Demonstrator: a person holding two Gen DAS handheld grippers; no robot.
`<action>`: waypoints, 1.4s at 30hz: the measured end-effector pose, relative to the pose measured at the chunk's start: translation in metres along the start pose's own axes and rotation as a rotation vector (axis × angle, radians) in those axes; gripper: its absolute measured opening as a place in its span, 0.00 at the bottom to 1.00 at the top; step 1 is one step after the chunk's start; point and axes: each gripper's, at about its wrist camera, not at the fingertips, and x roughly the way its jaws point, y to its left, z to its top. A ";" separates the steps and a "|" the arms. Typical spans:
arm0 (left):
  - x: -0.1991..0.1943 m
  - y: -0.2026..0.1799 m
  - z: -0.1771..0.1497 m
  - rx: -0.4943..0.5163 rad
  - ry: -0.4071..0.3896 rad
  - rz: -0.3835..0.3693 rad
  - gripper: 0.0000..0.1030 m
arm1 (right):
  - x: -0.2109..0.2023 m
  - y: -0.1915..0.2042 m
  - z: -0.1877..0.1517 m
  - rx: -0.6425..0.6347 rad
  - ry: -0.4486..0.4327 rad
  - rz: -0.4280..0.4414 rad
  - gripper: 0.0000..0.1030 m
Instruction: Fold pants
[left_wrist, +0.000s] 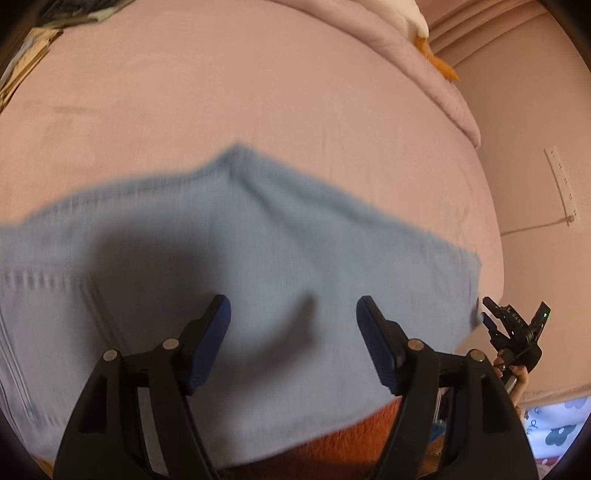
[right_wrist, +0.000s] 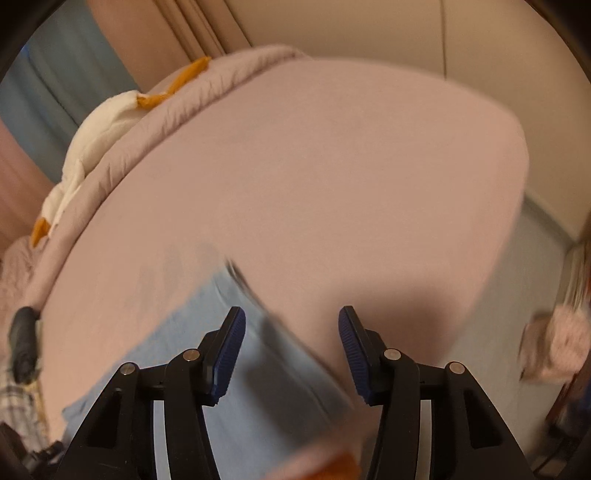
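Light blue pants (left_wrist: 258, 236) lie spread on the pink bed sheet (left_wrist: 258, 92), blurred by motion. My left gripper (left_wrist: 293, 310) hovers over the cloth with its jaws apart and nothing between the blue pads (left_wrist: 373, 332). At the pants' right edge the right gripper (left_wrist: 489, 314) shows small, held by a hand (left_wrist: 515, 373). In the right wrist view the pants (right_wrist: 207, 332) reach in from the lower left, their hem edge running between the fingers. My right gripper (right_wrist: 291, 317) stands open above that edge, pads clear of the fabric.
A rolled pink quilt (right_wrist: 192, 107) with a white and orange plush toy (right_wrist: 99, 125) lies along the bed's far side. The bed's edge (right_wrist: 517, 206) drops to a pale floor on the right. An orange garment (left_wrist: 343, 435) sits under the pants' near edge.
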 end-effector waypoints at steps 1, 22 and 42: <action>0.001 -0.001 -0.005 0.007 0.012 0.004 0.69 | 0.001 -0.008 -0.007 0.015 0.028 0.013 0.50; 0.008 0.003 -0.034 0.071 0.007 0.066 0.69 | 0.002 -0.030 -0.039 -0.012 -0.011 -0.027 0.11; -0.032 -0.032 -0.033 0.143 -0.140 0.093 0.92 | -0.007 -0.045 -0.071 0.132 -0.007 0.217 0.52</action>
